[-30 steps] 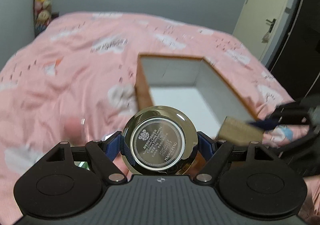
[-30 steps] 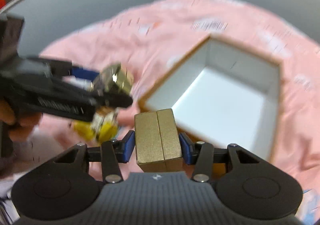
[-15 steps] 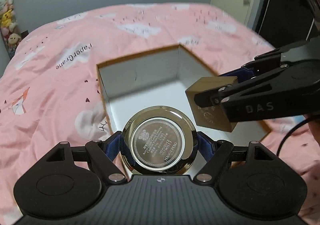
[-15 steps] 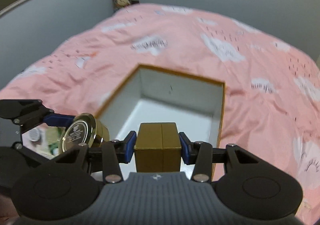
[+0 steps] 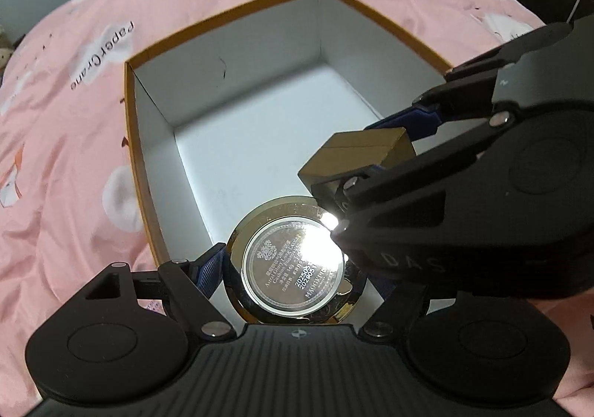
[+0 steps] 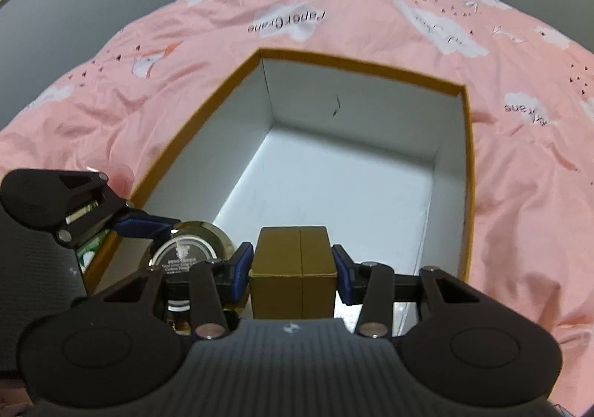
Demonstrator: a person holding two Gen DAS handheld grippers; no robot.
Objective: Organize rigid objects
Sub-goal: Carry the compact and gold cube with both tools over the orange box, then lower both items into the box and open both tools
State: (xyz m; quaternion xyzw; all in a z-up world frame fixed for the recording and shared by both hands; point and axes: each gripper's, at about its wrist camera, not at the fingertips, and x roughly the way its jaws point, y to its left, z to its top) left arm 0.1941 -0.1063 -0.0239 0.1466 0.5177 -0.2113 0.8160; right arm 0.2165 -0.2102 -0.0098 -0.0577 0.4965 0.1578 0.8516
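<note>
Hovering over the open box (image 6: pixel 468 172) on the pink bed, both grippers carried rigid cargo.

The left gripper (image 5: pixel 297 270) clamped a slick, round gold tin (image 5: pixel 295 263) by its rim; the right gripper (image 6: pixel 293 274) squeezed a light, stiff gold carton (image 6: pixel 293 270) by its sides.

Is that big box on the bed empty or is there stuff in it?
Empty, where visible: the box shows bare white floor; its near end is hidden behind both grippers.

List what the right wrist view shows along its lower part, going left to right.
Left tool → round gold tin → gold box in the right tool → right wall of the cardboard box → pink duvet.
</note>
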